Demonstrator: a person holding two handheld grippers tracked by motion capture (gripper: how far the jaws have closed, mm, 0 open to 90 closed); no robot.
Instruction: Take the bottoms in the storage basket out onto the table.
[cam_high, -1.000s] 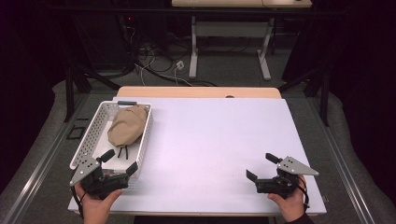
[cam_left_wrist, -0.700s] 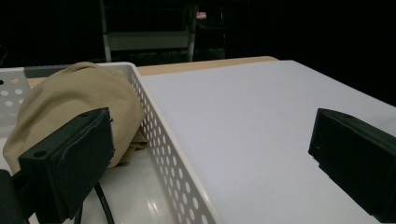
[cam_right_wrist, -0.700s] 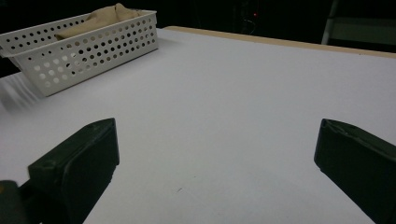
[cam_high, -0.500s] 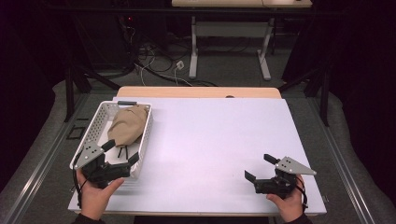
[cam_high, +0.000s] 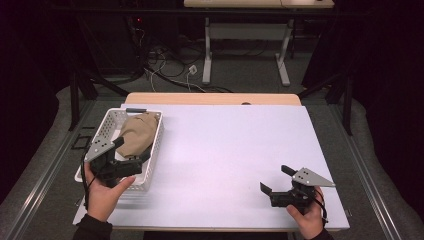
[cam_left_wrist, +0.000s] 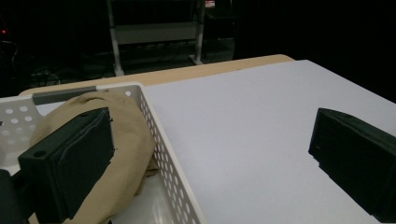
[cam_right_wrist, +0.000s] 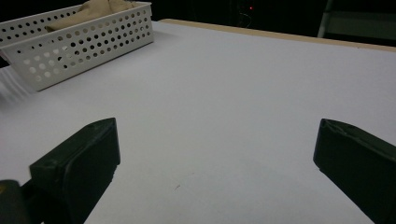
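A white perforated basket (cam_high: 107, 121) stands at the left of the white table top (cam_high: 235, 140), and a crumpled tan cloth (cam_high: 138, 133) lies in it. My left gripper (cam_high: 132, 149) hovers open over the basket's near end. In the left gripper view the left gripper (cam_left_wrist: 210, 158) straddles the basket's right wall (cam_left_wrist: 173, 172), with one jaw over the tan cloth (cam_left_wrist: 133, 135) and the other over bare table. My right gripper (cam_high: 274, 179) is open near the front right of the table, with nothing between its jaws. The right gripper (cam_right_wrist: 217, 158) points toward the basket (cam_right_wrist: 79, 46).
A wooden strip (cam_high: 215, 98) edges the table's far side. Beyond it are table legs (cam_high: 207, 50) and loose cables (cam_high: 170, 70) on the dark floor. Metal rails (cam_high: 45, 190) run along both sides of the table.
My left gripper has moved forward from the table's front left corner to above the basket's near end. The right gripper has barely shifted.
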